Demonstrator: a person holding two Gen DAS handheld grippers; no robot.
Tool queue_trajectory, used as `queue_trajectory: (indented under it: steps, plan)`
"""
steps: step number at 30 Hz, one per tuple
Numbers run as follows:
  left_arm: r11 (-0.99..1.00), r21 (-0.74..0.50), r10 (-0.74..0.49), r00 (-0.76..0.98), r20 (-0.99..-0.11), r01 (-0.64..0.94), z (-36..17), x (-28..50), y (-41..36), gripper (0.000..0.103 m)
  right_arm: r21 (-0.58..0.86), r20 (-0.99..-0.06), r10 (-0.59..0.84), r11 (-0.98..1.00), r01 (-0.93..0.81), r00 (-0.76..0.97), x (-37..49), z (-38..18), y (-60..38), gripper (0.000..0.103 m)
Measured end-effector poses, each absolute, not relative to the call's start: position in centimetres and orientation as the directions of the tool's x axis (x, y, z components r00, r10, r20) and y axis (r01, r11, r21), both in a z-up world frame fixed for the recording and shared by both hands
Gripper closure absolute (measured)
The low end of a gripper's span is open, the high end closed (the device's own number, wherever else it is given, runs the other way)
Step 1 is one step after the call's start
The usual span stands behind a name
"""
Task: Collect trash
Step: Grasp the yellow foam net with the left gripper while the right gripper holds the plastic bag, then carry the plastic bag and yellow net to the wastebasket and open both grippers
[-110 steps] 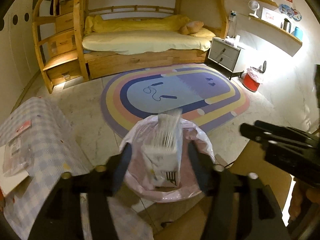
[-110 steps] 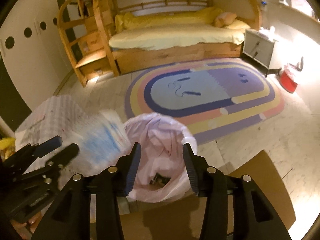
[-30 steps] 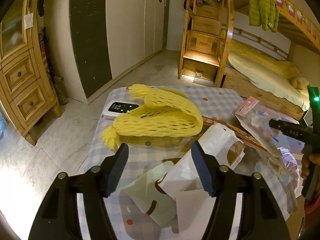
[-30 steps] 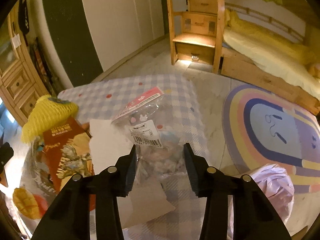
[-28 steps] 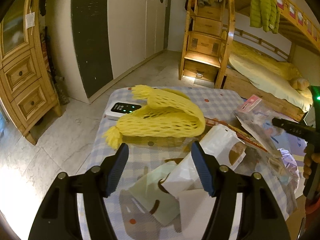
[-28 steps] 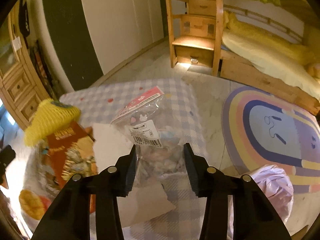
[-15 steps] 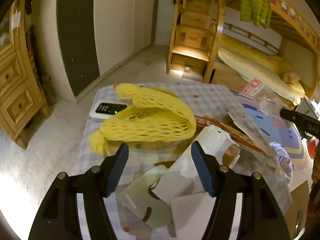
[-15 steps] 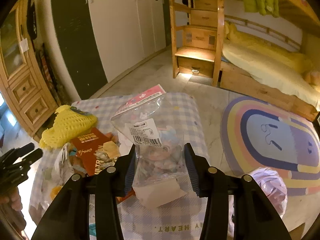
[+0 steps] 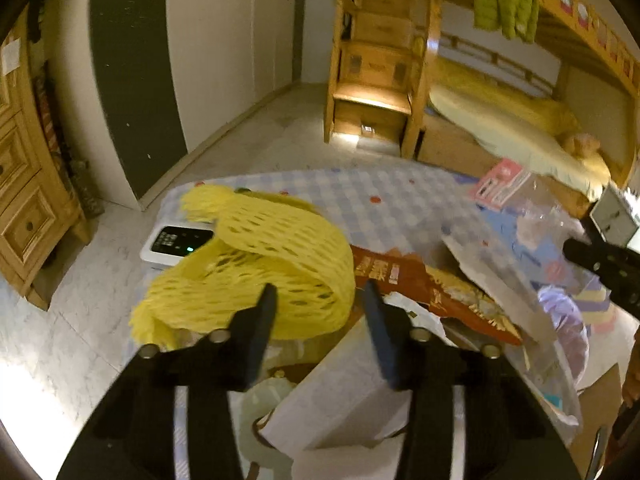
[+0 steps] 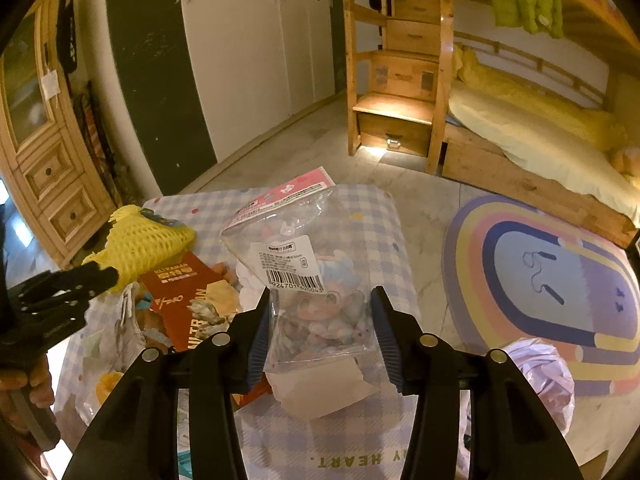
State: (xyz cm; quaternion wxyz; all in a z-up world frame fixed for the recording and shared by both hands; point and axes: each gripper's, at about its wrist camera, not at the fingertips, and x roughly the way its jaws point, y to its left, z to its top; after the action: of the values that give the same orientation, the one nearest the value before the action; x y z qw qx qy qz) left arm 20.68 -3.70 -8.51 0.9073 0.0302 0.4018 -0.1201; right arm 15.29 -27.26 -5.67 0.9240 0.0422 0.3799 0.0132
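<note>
The left gripper closes in, its fingers narrowing around the near end of the yellow foam net, which lies crosswise on the worktop. The right gripper is clamped on the clear toy bag, lifted.

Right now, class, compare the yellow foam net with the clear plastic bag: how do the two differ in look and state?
The yellow foam net is opaque mesh, curled into a loop; the clear plastic bag is see-through, with a barcode label and a doll figure inside. The net lies on the checked tablecloth with the left gripper closing around its edge; the bag hangs between the right gripper fingers, above the cloth. Both are light packaging.
</note>
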Motion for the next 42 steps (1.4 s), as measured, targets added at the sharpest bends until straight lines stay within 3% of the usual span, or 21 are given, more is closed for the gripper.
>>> queue_trajectory:
  steps: [4,6,12,18,27,35,42]
  plan:
    - [0.965,-0.045,-0.202,0.618,-0.76,0.259,-9.4,21.0,-4.0,0.08,0.097,-0.704,0.065,0.995,0.005,0.707,15.2,-5.9,-27.5,0.054]
    - [0.959,-0.059,-0.222,0.607,-0.763,0.276,-9.5,21.2,-4.1,0.098,0.099,-0.704,0.066,0.995,0.005,0.707,15.1,-5.9,-27.5,0.054]
    - [0.961,-0.015,-0.207,0.678,-0.705,0.277,-6.9,20.7,-3.6,0.1,0.106,-0.686,0.063,0.994,0.014,0.725,14.7,-5.2,-27.8,0.054]
    - [0.961,0.002,-0.223,0.781,-0.584,0.276,0.9,19.0,-2.1,0.1,0.112,-0.638,0.054,0.993,0.023,0.768,12.4,-2.9,-28.4,0.054]
    - [0.906,-0.008,-0.387,0.82,-0.422,0.424,10.3,12.0,-5.7,0.1,0.121,-0.579,-0.002,0.989,0.089,0.815,6.5,0.1,-31.6,0.054]
    - [0.784,-0.071,-0.588,0.7,-0.407,0.617,9.2,6.1,-14.6,0.1,0.114,-0.587,-0.101,0.972,0.206,0.804,0.2,-0.2,-36.0,0.054]
    - [0.66,-0.124,-0.681,0.521,-0.514,0.741,3.0,3.4,-25.1,0.1,0.111,-0.644,-0.222,0.92,0.376,0.732,-5.2,-3.4,-41.9,0.053]
